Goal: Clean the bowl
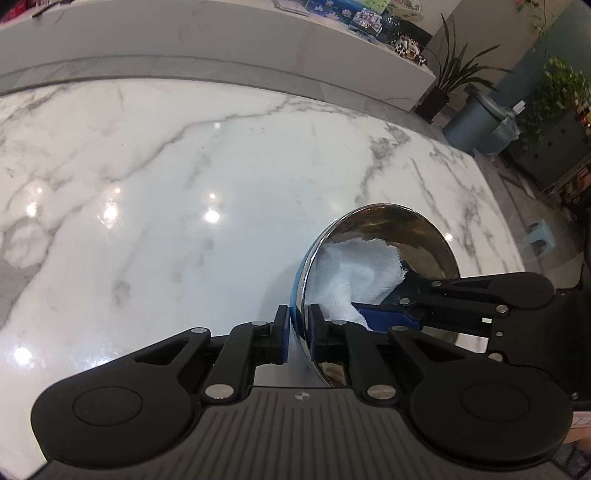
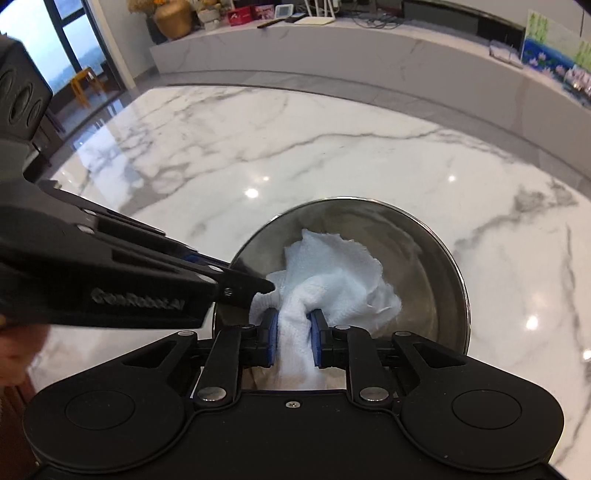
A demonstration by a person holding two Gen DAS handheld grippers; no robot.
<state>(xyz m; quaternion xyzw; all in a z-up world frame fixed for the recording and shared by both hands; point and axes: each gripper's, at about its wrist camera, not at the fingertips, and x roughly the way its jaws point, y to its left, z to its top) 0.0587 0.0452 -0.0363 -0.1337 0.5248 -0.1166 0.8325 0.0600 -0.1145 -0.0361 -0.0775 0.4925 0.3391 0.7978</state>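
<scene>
This looks like a home living area: a glossy white marble worktop [image 1: 184, 166] spreads ahead of the claw, and beyond it runs a long low marble ledge [image 2: 332, 48] carrying a brass-coloured vase [image 2: 173, 18], boxes and flower pictures [image 1: 343, 9]. Far ahead to the claw's right stand potted plants [image 1: 448, 70] and a lidded bin [image 1: 476, 122].

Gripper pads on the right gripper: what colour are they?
Blue, clamped on the white cloth; the right gripper shows this best in the right wrist view.
</scene>
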